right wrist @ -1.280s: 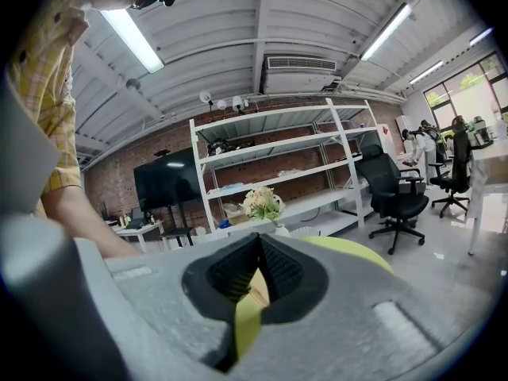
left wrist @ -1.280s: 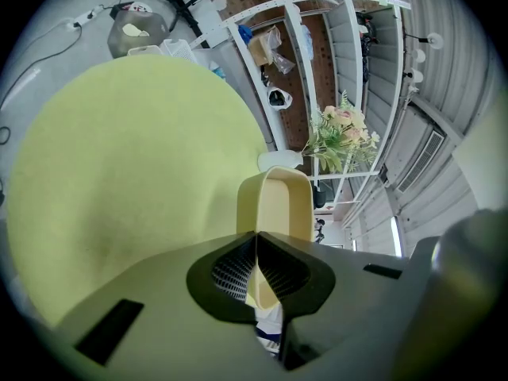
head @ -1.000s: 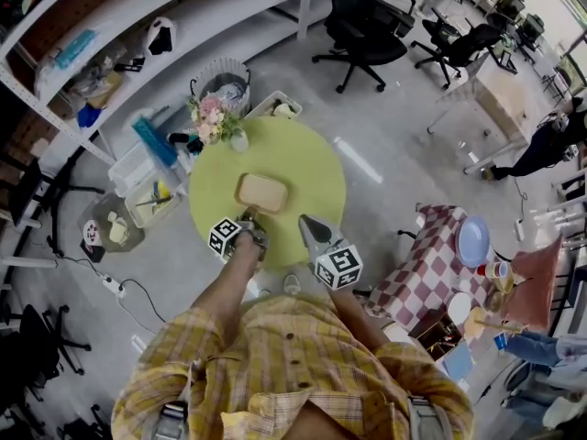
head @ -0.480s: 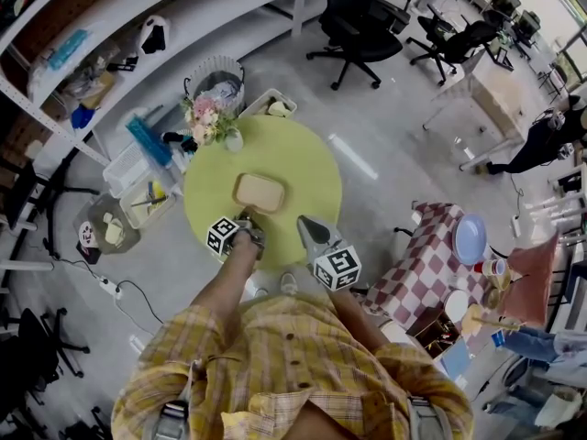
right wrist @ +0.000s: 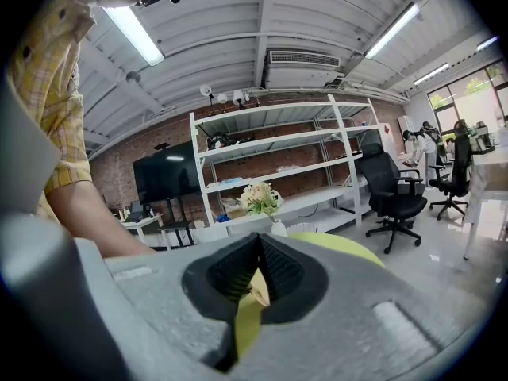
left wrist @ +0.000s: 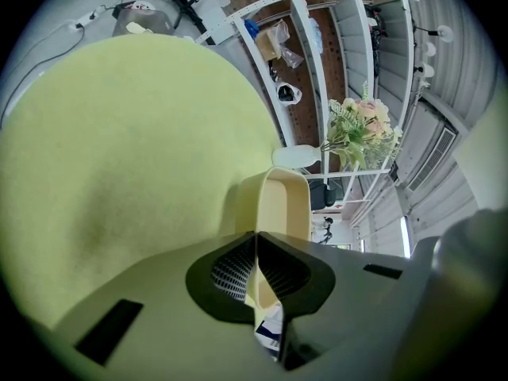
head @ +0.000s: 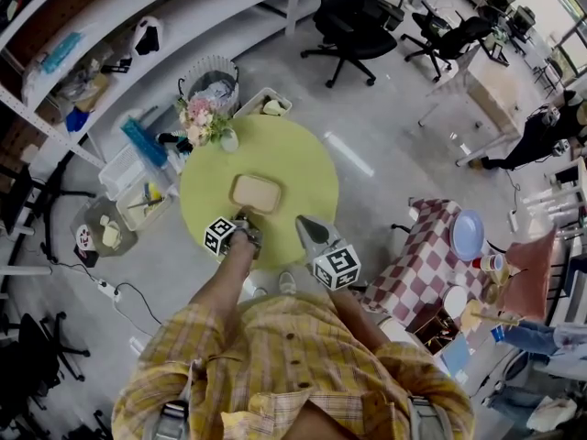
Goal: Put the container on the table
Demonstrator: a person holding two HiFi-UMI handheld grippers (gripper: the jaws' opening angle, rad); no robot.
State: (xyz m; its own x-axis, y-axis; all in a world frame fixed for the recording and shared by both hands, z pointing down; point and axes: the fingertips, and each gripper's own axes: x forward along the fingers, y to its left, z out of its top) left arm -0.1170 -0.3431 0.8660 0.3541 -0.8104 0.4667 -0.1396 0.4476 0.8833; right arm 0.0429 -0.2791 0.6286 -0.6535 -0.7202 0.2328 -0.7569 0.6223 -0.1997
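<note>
- Our left gripper (left wrist: 255,252) is clamped on the near wall of the container (left wrist: 284,201); the head view can't confirm that.
- Our right gripper (right wrist: 258,270) is pressed together, empty.
- The container rests ahead on the round green table (head: 303,168), with shelves (head: 183,16) beyond.

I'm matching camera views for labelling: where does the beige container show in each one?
Head view: the container lies mid green table, left tool at its near rim.
Left gripper view: centre, its rim clamped by the left tool.
Right gripper view: cannot tell; only a pale sliver past the right tool.
Shared landmark: the flowers, in all three.
</note>
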